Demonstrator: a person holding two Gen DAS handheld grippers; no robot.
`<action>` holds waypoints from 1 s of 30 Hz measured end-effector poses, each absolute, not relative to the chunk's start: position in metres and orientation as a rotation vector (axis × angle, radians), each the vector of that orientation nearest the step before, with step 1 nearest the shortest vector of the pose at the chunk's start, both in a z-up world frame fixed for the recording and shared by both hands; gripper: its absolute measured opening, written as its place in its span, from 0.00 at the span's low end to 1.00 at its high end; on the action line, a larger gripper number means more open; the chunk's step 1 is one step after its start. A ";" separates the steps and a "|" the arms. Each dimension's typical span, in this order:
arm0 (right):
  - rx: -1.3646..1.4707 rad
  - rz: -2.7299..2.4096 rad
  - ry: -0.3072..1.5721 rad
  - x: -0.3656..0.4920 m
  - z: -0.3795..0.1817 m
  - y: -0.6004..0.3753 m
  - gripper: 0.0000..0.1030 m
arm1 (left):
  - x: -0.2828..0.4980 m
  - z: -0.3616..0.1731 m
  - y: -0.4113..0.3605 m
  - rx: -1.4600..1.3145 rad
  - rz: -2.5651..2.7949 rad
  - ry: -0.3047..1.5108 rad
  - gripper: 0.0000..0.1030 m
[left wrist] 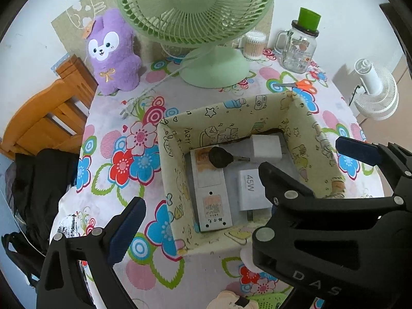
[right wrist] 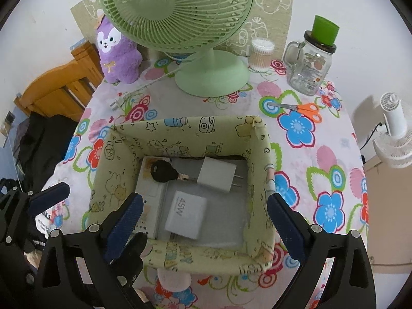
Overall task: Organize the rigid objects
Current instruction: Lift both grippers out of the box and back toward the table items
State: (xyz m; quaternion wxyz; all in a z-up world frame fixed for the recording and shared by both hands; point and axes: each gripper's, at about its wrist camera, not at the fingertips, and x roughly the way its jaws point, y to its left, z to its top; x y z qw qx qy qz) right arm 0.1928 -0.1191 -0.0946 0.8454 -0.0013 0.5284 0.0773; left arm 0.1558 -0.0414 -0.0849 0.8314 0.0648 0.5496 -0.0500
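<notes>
Nearest, the right gripper (right wrist: 203,221) hangs above the near edge of the fabric box (right wrist: 180,257), its blue-padded fingers spread wide with nothing between them. The left gripper (left wrist: 195,208) is also spread and empty; in its own view only its left finger (left wrist: 126,231) shows clearly, since the right gripper's black frame crosses in front and hides the other side. Something pale and round just in front of the box is half covered by the gripper frames and cannot be identified.

The box stands on the flowered worktop (right wrist: 322,154), and the task's things lie on its floor: a white charger marked 45W (right wrist: 186,215) at the near side, a long white power strip (left wrist: 209,193) on the left, partly masked by a finger in the right view, a black-headed key (right wrist: 164,172) resting across its far end, and a smaller white plug adapter (right wrist: 217,175) at the far right, with the key's blade reaching it.

Beyond the box lie orange-handled scissors (right wrist: 301,108) at the right. Farther still stand a green fan (right wrist: 180,10), its top cut off, a purple plush toy (left wrist: 114,51), a cotton swab tub (right wrist: 261,54) and a glass jar mug (right wrist: 309,69).
</notes>
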 end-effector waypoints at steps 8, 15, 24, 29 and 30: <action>0.000 0.146 1.091 0.169 -0.078 -0.116 0.96 | 0.137 -0.071 -0.035 0.119 -0.134 1.145 0.96; 0.000 0.123 1.067 0.149 -0.066 -0.112 0.96 | 0.119 -0.060 -0.030 0.128 -0.153 1.116 0.96; 0.003 0.083 1.044 0.121 -0.055 -0.111 0.96 | 0.095 -0.052 -0.026 0.123 -0.188 1.092 0.96; 0.001 0.071 1.041 0.105 -0.053 -0.109 0.96 | 0.082 -0.052 -0.024 0.121 -0.215 1.090 0.96; -0.003 0.065 1.039 0.102 -0.053 -0.109 0.96 | 0.080 -0.052 -0.023 0.121 -0.218 1.088 0.96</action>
